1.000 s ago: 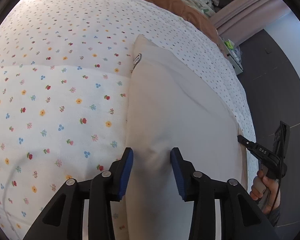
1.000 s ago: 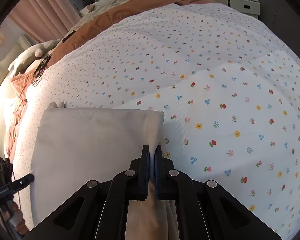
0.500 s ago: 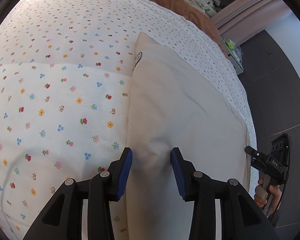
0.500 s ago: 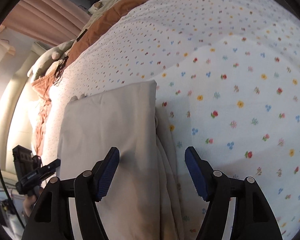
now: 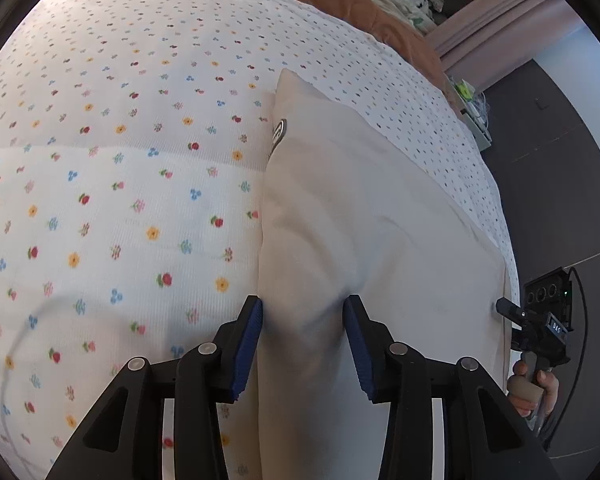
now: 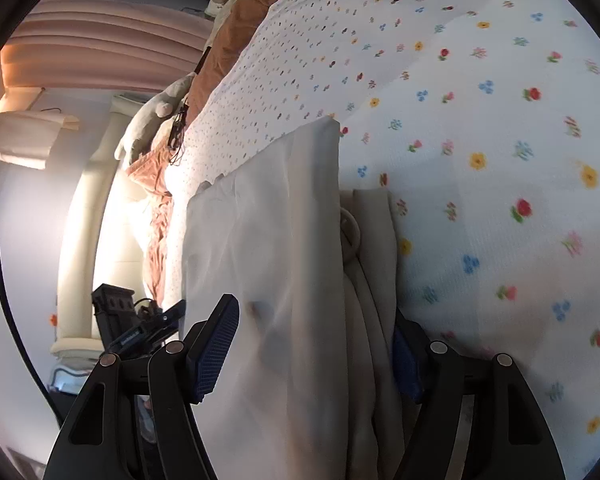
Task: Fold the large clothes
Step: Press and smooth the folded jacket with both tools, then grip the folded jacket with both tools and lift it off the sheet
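Note:
A cream garment lies folded into a long rectangle on the flowered bedspread; it has a small round label near its far corner. My left gripper is open, its blue pads straddling the near left edge of the garment, pressing into the cloth. In the right wrist view the same garment shows stacked folded layers with a ring at its right edge. My right gripper is open wide, with its jaws on either side of the near end of the fold. It also shows in the left wrist view.
The bedspread extends far to the side of the garment. A brown blanket and piled clothes lie at the far end of the bed. The bed's edge and dark floor are beyond the garment. Pink curtains hang nearby.
My right gripper let go of the garment's corner and opened wide, then tilted and moved closer over the fold. My left gripper stayed open on the cloth's edge.

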Demonstrator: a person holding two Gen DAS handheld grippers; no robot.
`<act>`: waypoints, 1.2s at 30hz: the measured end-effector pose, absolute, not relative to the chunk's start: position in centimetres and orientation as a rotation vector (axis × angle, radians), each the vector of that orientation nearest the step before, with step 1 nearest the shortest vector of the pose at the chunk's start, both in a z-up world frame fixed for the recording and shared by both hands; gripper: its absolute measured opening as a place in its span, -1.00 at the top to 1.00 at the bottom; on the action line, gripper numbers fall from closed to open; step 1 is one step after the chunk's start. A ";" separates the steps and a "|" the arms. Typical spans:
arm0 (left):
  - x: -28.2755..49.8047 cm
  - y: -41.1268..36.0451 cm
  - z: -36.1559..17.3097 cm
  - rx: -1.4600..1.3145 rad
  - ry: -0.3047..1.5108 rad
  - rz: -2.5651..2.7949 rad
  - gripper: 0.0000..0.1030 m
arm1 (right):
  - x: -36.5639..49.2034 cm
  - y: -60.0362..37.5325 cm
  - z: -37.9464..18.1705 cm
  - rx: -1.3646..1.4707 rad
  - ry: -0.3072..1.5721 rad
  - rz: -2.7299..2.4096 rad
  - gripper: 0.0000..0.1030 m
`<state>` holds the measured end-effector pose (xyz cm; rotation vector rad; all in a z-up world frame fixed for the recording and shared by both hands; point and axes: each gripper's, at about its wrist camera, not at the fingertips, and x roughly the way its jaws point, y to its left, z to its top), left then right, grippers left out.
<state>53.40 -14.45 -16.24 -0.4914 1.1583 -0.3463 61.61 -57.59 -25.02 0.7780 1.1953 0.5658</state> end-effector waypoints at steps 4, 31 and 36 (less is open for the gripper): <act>54.9 -14.6 -16.9 -0.512 1.168 -0.341 0.04 | 62.9 -56.5 -24.9 0.751 1.207 0.570 -0.34; 48.6 -13.4 -5.1 -0.510 0.920 -0.383 0.62 | 54.6 -51.0 -9.7 0.459 0.939 0.449 0.58; 46.0 -12.7 -1.9 -0.508 0.874 -0.404 0.64 | 51.1 -50.4 -5.9 0.435 0.876 0.460 0.59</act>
